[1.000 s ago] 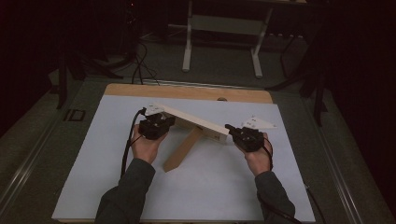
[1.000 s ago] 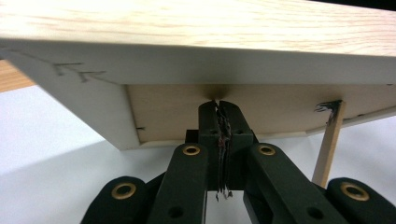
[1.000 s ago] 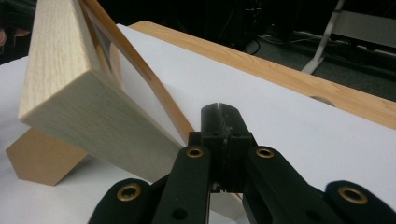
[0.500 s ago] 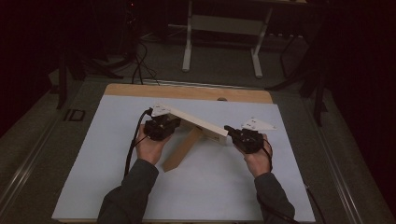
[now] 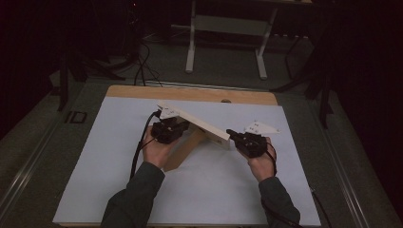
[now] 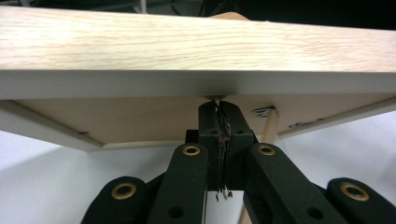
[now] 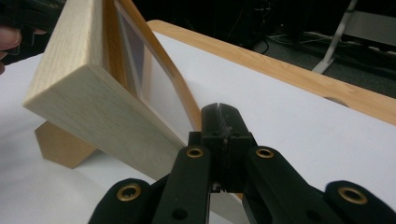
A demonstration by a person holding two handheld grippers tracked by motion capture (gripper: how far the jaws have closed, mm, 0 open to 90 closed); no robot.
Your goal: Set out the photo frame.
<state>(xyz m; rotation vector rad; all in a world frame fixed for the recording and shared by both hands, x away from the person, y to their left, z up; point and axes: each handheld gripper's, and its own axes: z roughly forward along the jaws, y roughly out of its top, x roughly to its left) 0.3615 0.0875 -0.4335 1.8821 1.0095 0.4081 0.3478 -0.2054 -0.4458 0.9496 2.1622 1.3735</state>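
The right gripper (image 7: 219,114) rises from the bottom edge, its black jaws pressed together with no gap between them. Their tips sit at the lower edge of a pale wooden frame (image 7: 93,100), which stands tilted above the white surface (image 7: 289,121); whether they pinch a thin lip of it is hard to tell. A glazed or white panel shows inside the frame. Under it, at left, a wooden stand (image 7: 60,144) rests on the surface. Fingers (image 7: 9,39) show at the top left corner.
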